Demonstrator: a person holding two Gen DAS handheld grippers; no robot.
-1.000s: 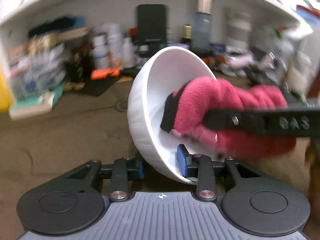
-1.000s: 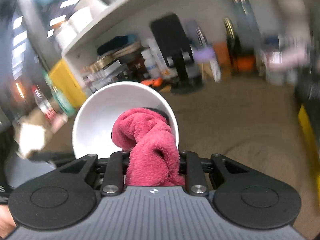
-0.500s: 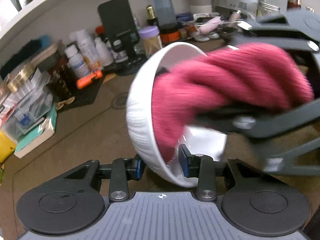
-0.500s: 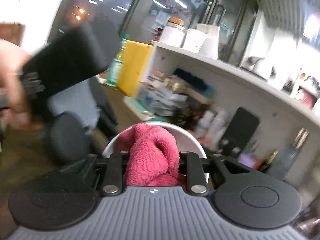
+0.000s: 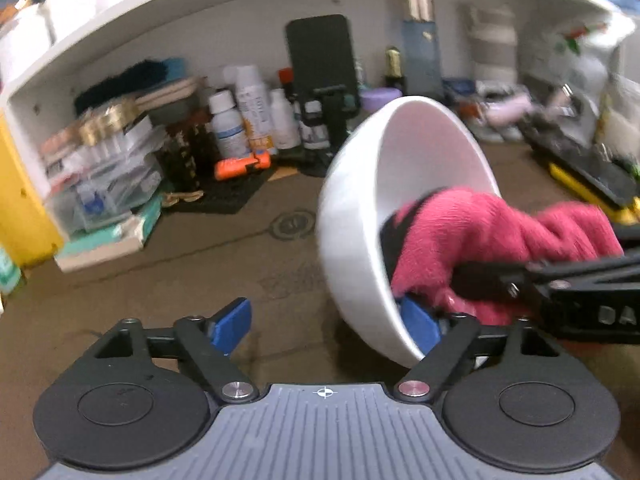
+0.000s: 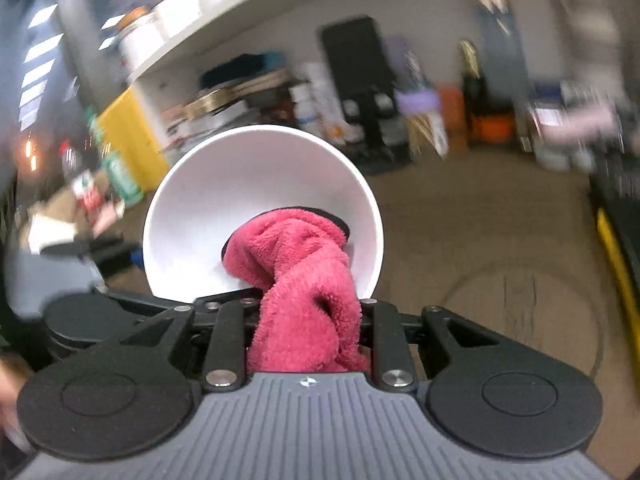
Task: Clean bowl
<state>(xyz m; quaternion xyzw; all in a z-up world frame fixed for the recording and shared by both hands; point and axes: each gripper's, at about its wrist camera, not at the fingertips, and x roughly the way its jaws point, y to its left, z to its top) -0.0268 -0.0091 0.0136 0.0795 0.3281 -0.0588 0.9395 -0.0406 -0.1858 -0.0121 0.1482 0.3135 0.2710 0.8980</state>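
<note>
A white bowl (image 5: 360, 216) is tipped on its side, mouth toward the right, above the brown table. My left gripper (image 5: 324, 328) stands open: its left blue pad (image 5: 232, 324) is free, its right blue pad (image 5: 416, 324) sits inside the bowl's lower rim. My right gripper (image 6: 304, 320) is shut on a red fluffy cloth (image 6: 300, 280) and pushes it into the bowl (image 6: 240, 200). The cloth (image 5: 492, 240) fills the bowl's lower half in the left wrist view.
A shelf along the back wall holds bottles (image 5: 248, 120), a black phone on a stand (image 5: 320, 60), boxes and packets (image 5: 100, 168). An orange tool (image 5: 240, 166) lies on a black mat. A yellow-edged black tray (image 5: 592, 184) lies at right.
My left gripper has opened; its left pad has come off the bowl's outer wall. The right gripper with the cloth has swung back and sits lower in the bowl.
</note>
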